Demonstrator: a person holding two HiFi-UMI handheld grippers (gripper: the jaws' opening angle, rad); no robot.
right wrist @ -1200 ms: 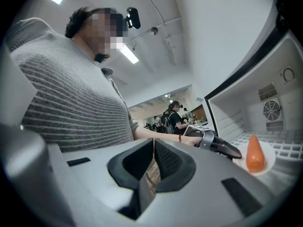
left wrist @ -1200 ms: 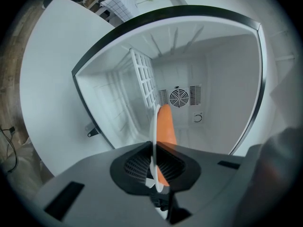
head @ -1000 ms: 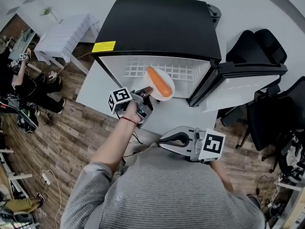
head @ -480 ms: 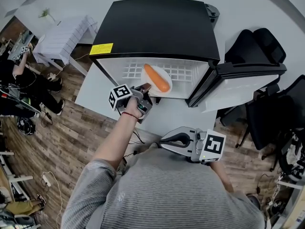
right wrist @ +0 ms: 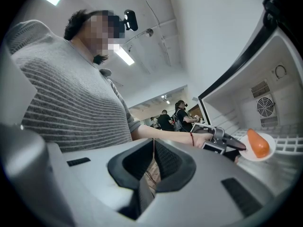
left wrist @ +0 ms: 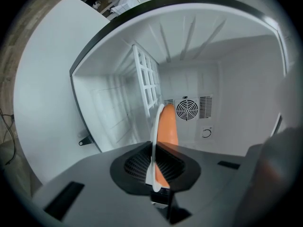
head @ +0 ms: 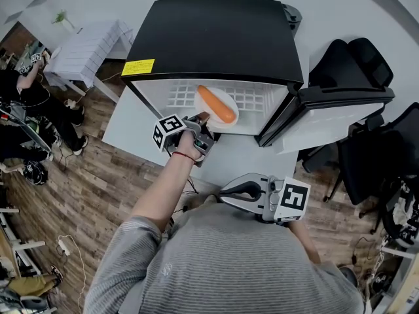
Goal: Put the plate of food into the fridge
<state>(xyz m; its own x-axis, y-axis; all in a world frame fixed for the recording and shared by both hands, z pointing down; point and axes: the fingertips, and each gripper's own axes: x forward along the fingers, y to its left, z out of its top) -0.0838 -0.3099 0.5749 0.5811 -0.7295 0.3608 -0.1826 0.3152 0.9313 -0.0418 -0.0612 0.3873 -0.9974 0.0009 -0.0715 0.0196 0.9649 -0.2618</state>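
Left claw [head: 201, 122] is clenched on the near rim of the round white plate [head: 227, 99]; in the left gripper view the rim runs edge-on between the dark pads. A long orange carrot [head: 217, 104] lies loose across the plate. The plate sits at the mouth of the small black-topped fridge [head: 216, 38], over the front part of the white wire shelf [head: 256, 97]. We cannot tell whether its underside touches the wires yet. The fridge door [head: 340, 113] hangs open to the right, and the fridge stands on a white bench [head: 131, 124]. Right claw [head: 229, 192] is closed on nothing, held near the person's grey striped top and well apart from the plate. We judge the step in hand to be insertion, with set-down not yet done. Risks from here:

1. The hold is on one edge only, so any roll of the wrist tilts the plate, and the round carrot could slide or roll off.
2. The far rim could catch on the shelf's front wire and jolt the food.
3. Letting go with much of the plate overhanging the shelf front could tip it out onto the bench.
4. A plate left too shallow may block the door from closing.
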